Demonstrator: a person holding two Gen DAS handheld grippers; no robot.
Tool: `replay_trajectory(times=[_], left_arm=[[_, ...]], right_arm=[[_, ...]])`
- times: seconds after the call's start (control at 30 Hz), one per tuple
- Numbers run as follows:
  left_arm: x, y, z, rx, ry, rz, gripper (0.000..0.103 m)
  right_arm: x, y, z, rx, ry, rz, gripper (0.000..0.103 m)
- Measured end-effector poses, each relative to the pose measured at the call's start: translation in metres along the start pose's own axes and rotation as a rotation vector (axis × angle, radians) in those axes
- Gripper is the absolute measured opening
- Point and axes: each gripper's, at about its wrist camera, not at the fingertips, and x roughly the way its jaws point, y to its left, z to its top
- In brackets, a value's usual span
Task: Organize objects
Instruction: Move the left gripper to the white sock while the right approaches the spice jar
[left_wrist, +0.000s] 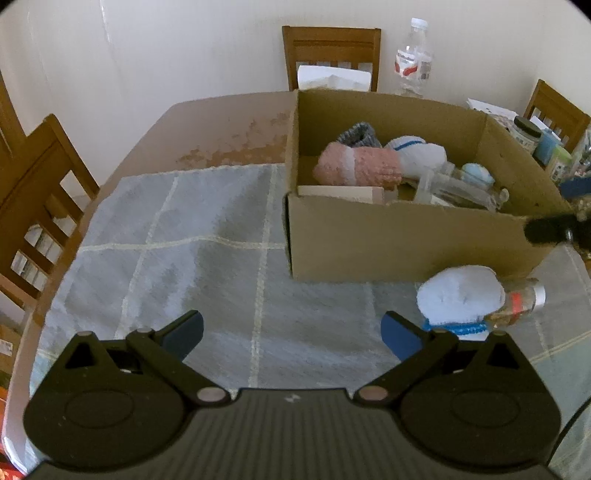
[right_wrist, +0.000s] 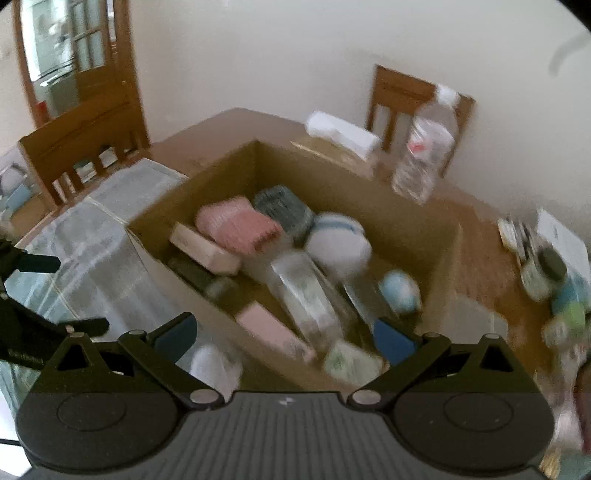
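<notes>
A cardboard box (left_wrist: 388, 236) sits on a grey checked cloth (left_wrist: 184, 236). Inside lie a pink knitted roll (left_wrist: 354, 168), a grey knit piece (left_wrist: 360, 133), a white sock ball (left_wrist: 421, 153), clear containers (left_wrist: 454, 186) and a small blue ball (left_wrist: 476, 174). In front of the box rest a white sock ball with a blue stripe (left_wrist: 460, 295) and a small jar (left_wrist: 521, 302). My left gripper (left_wrist: 291, 328) is open over the cloth, left of that sock ball. My right gripper (right_wrist: 284, 334) is open above the box (right_wrist: 229, 166), with nothing between its fingers. The right wrist view is blurred.
A clear water bottle (left_wrist: 412, 59) and a white tissue pack (left_wrist: 334, 77) stand behind the box. Jars and small items (left_wrist: 543, 144) crowd the right table end. Wooden chairs (left_wrist: 37, 192) surround the table. The other gripper's dark tip (left_wrist: 554, 230) shows at the box's right corner.
</notes>
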Motion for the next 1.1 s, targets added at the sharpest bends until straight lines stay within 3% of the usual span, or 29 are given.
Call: replay_trajectory(times=[0.13,0.2,0.27,0.37,0.53,0.73,1.1], left_arm=[[0.002,-0.004,-0.005,-0.005,0.01,-0.004,0.102],[0.003,-0.004,-0.009,-0.018,0.024,-0.006,0.102],[0.004,-0.004,-0.012,-0.034,0.039,-0.006,0.102],[0.001,-0.003,-0.017,-0.046,0.04,-0.009,0.102],[0.001,-0.002,-0.02,-0.052,0.051,-0.024,0.102],[0.003,0.0,-0.019,-0.06,0.055,-0.018,0.102],[0.004,0.007,-0.023,-0.085,0.072,-0.006,0.102]], right_arm=[[0.004,-0.01,-0.026,0.046,0.036,-0.065,0.103],[0.002,-0.011,-0.036,0.041,0.013,-0.099,0.103],[0.008,-0.01,-0.041,0.06,0.057,-0.126,0.103],[0.004,-0.004,-0.047,0.027,0.036,-0.196,0.103],[0.022,-0.01,-0.058,0.11,0.103,-0.155,0.103],[0.036,-0.004,-0.058,0.153,0.107,-0.121,0.103],[0.054,0.029,-0.049,0.103,0.114,-0.089,0.103]])
